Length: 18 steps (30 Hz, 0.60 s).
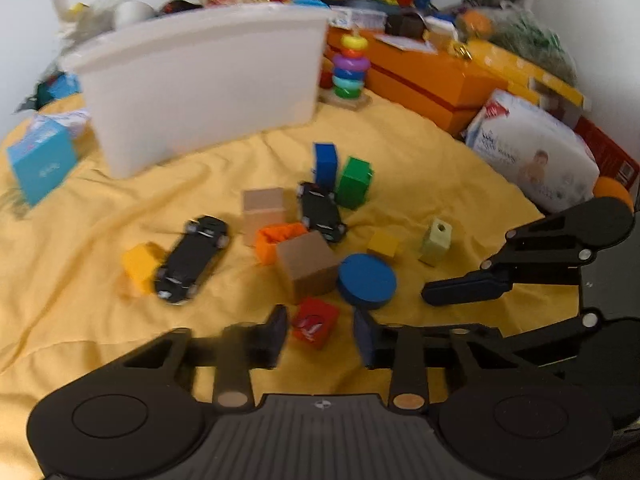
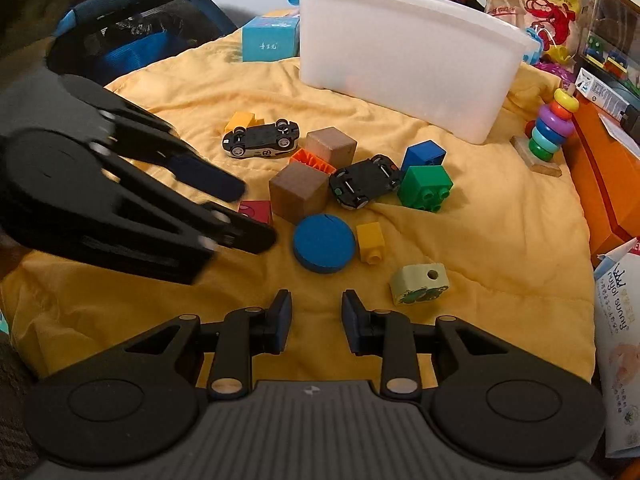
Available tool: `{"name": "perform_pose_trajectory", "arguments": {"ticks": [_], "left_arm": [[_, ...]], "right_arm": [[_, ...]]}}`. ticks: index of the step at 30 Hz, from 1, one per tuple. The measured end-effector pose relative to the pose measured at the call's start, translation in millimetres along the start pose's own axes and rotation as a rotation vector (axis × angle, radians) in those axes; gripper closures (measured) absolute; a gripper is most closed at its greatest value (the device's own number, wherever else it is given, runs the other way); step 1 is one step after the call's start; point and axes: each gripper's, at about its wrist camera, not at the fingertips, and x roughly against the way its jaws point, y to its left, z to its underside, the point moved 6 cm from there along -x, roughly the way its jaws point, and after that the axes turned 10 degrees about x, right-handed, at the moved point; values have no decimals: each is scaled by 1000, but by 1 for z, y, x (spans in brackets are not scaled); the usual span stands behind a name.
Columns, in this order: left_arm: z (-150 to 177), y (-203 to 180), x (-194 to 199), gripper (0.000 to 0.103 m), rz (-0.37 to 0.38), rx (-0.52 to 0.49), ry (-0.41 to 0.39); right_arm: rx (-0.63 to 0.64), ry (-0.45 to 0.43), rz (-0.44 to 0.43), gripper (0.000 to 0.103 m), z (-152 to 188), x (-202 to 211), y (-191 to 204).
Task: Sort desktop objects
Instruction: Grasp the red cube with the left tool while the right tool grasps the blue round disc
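Observation:
Toys lie scattered on a yellow cloth (image 1: 80,312). My left gripper (image 1: 320,330) is open, its fingers on either side of a red block (image 1: 315,321), apart from it. In the right wrist view the left gripper (image 2: 252,216) reaches in from the left over the same red block (image 2: 256,211). My right gripper (image 2: 315,316) is open and empty, just short of a blue disc (image 2: 324,243). Nearby are two black toy cars (image 1: 192,258) (image 1: 322,211), two wooden cubes (image 2: 299,191) (image 2: 331,145), an orange piece (image 1: 276,238), yellow, blue and green bricks, and a pale green block (image 2: 418,283).
A white plastic bin (image 1: 200,84) stands behind the toys, also in the right wrist view (image 2: 404,52). A ring-stacker toy (image 1: 349,70), an orange box (image 1: 432,76), a wipes pack (image 1: 532,152) and a teal box (image 1: 42,166) border the cloth. A black and blue bag (image 2: 136,28) sits at left.

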Motion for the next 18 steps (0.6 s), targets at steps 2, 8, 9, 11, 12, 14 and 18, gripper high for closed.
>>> {"name": "perform_pose_trajectory", "arguments": {"ticks": [2, 8, 9, 11, 12, 14, 18], "left_arm": [[3, -1, -2, 76, 7, -13, 6], [14, 9, 20, 76, -5, -16, 26], [17, 12, 25, 76, -22, -23, 26], [25, 18, 31, 76, -50, -26, 32], [29, 21, 33, 76, -54, -14, 37], [36, 26, 32, 76, -46, 24, 48], [37, 26, 31, 75, -48, 37, 29]], "right_arm": [[-16, -5, -3, 71, 1, 1, -1], [-89, -23, -22, 63, -2, -5, -10], [-94, -26, -22, 59, -4, -7, -11], [-84, -33, -16, 52, -10, -13, -13], [-77, -36, -12, 49, -13, -17, -14], [-69, -41, -11, 49, -20, -24, -15], [-71, -44, -32, 60, -29, -32, -18]]}}
